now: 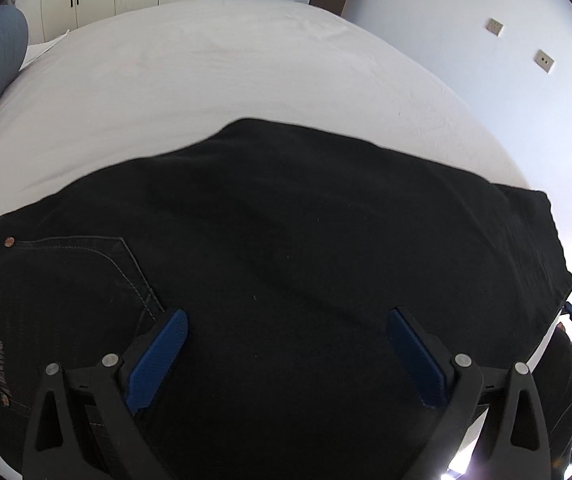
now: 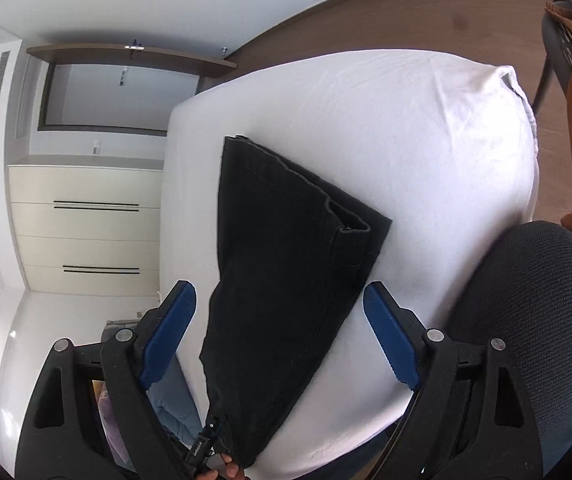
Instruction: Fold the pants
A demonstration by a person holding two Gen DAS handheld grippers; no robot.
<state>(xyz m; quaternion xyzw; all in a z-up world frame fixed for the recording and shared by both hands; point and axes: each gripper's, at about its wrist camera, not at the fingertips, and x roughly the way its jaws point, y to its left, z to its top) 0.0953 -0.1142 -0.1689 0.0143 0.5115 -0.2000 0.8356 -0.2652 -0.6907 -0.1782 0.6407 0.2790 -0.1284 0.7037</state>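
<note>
Left wrist view: one pair of black pants (image 1: 286, 240) spread across white bed (image 1: 206, 80), filling lower frame. One back pocket (image 1: 86, 276) visible at left, one copper rivet (image 1: 8, 242) at its corner. Left gripper (image 1: 286, 352) above fabric, jaws spread wide, nothing between two blue pads (image 1: 158, 360). Two wall sockets (image 1: 495, 26) on right wall.

Right wrist view: same pants folded lengthwise, hems (image 2: 349, 216) stacked toward far end, lying on bed. Right gripper (image 2: 280, 336) jaws wide apart, pads clear of cloth. One dresser (image 2: 86, 228) at left, one dark mesh chair (image 2: 533, 312) at right.

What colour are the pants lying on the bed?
Black pants, with pale stitching around the back pocket; clearest from the left wrist view.
</note>
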